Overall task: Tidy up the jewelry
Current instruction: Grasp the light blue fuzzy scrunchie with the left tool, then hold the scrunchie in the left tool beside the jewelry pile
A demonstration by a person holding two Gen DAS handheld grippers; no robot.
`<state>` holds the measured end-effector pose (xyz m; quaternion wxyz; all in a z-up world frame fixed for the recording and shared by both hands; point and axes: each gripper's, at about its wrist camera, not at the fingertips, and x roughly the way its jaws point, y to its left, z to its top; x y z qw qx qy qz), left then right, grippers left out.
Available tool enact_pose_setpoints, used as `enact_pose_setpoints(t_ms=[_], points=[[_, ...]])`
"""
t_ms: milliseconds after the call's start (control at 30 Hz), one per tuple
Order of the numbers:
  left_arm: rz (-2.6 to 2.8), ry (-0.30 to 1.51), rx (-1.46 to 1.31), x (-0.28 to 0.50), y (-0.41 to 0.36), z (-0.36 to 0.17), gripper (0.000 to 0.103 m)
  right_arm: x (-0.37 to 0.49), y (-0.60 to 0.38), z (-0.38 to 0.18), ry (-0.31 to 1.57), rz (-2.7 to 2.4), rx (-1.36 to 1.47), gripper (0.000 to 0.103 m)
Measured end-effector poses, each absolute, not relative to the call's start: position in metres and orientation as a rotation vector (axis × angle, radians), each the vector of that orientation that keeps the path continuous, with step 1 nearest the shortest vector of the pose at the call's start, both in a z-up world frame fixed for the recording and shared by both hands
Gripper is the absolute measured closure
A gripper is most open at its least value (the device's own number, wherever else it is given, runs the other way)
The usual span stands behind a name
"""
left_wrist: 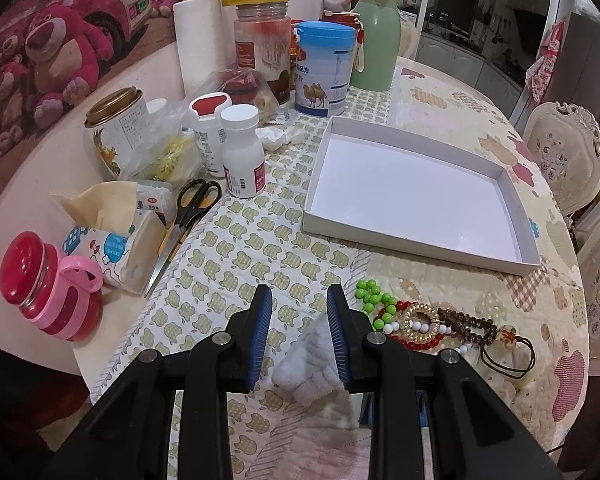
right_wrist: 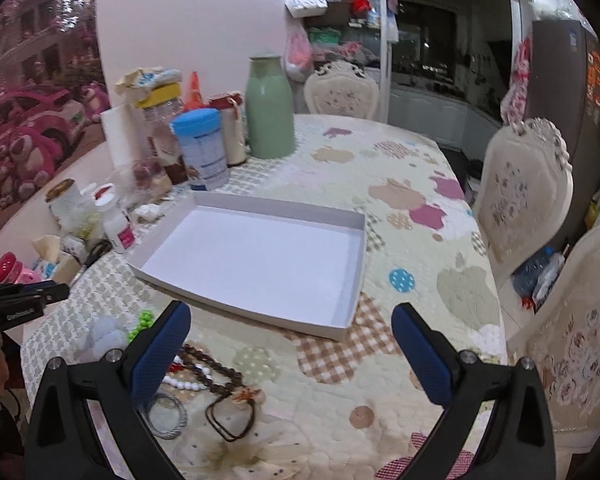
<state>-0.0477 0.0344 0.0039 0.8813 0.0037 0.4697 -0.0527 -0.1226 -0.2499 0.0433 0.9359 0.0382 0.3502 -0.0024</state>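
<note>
- Ahead of the left tool (left_wrist: 299,332) in the left wrist view: white box lid (left_wrist: 420,192), open side up, nothing in it, lying on the quilted surface (left_wrist: 260,240).
- Left tool fingers spread with a moderate gap, pinching nothing; a white fluffy scrunchie (left_wrist: 306,364) lies on the surface between them, near the right finger's blue pad (left_wrist: 337,340). Contact: cannot tell.
- Just right of that tool: the jewelry pile. Green bead bracelet (left_wrist: 374,300), red beads (left_wrist: 412,340), white beads (left_wrist: 424,326), gold coil hair tie (left_wrist: 422,322), brown bead strand (left_wrist: 472,324), dark cord with an amber pendant (left_wrist: 508,338). All tangled and touching, short of the lid.
- Left of the tool: scissors (left_wrist: 188,216), tissue pack (left_wrist: 112,248), red jar with pink handle (left_wrist: 44,288). Further ahead-left: white pill bottles (left_wrist: 242,152), blue-lid can (left_wrist: 324,68), green flask (left_wrist: 376,36).
- Right wrist view: right tool (right_wrist: 291,356) spread wide, gripping nothing.
- Straight ahead of it: the same lid (right_wrist: 256,264), empty.
- At its left finger: brown strand (right_wrist: 208,364), white beads (right_wrist: 184,384), silver twisted bangle (right_wrist: 168,416), cord and pendant (right_wrist: 236,412). Partly hidden behind the finger.
- Further left: green beads (right_wrist: 142,324), scrunchie (right_wrist: 104,340), and the left tool (right_wrist: 24,296) at the frame edge.
- Right of the tool: cream chairs (right_wrist: 524,192).
</note>
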Motion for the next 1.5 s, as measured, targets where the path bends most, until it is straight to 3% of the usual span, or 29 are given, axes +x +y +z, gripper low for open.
enact_pose_setpoints(t_ms=[1500], points=[[-0.126, 1.007, -0.04, -0.046, 0.053, 0.007, 0.076, -0.129, -0.221, 0.039, 0.721, 0.117, 0.018, 0.001]])
